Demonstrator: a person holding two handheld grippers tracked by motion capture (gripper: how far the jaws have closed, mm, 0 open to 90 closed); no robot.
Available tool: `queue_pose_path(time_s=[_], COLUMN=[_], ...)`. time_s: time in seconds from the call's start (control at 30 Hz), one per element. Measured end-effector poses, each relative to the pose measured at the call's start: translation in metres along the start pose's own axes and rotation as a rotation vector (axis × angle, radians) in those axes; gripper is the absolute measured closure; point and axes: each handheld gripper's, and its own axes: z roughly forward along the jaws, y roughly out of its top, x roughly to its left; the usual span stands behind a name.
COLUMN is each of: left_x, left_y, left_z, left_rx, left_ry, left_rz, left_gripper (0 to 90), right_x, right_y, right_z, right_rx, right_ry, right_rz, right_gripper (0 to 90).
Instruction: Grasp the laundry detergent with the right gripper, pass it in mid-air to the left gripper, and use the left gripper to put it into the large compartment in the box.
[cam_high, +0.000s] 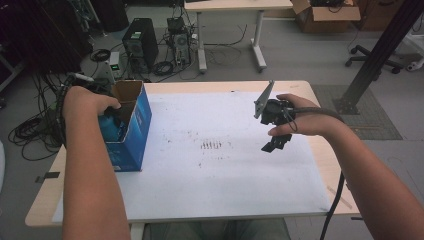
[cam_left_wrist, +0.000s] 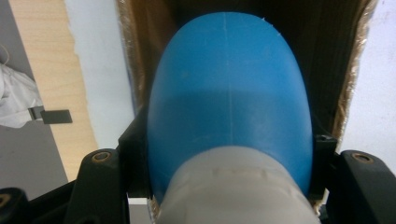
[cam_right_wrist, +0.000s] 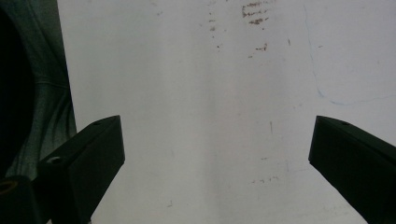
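Note:
A blue cardboard box (cam_high: 131, 131) stands open-topped on the left of the white sheet (cam_high: 225, 175). My left gripper (cam_high: 113, 121) reaches down into the box's mouth. In the left gripper view the left gripper (cam_left_wrist: 229, 142) is shut on a blue bottle (cam_left_wrist: 229, 79) with a pale grey cap (cam_left_wrist: 236, 186). The bottle points into the brown inside of the box (cam_left_wrist: 327, 56). My right gripper (cam_high: 276, 142) hovers over the right part of the sheet. In its own view the right gripper (cam_right_wrist: 217, 126) is open, with bare sheet between its fingers.
Dark smudges (cam_high: 211, 145) mark the sheet's middle. The wooden table (cam_high: 42, 202) shows around the sheet. On the floor beyond are computer towers (cam_high: 141, 42), cables, a second table (cam_high: 235, 6) and a cardboard carton (cam_high: 325, 15). A black slanted post (cam_high: 380, 50) stands at the right.

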Motion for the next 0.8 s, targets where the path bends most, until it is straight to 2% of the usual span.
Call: queue_pose_path(time_s=[0.37,0.8], left_x=[-0.004,-0.007], left_y=[0.001,0.004], left_z=[0.015,0.024], left_rx=[0.022,0.026], left_ry=[0.000,0.004], left_rz=[0.020,0.037], left_gripper=[38.2,38.2], right_x=[0.000,0.000], right_y=[0.000,-0.003], right_z=[0.001,0.003], right_rx=[-0.006,-0.011], right_ry=[0.002,0.003], right_rz=[-0.006,0.001], right_gripper=[3.6,3.6])
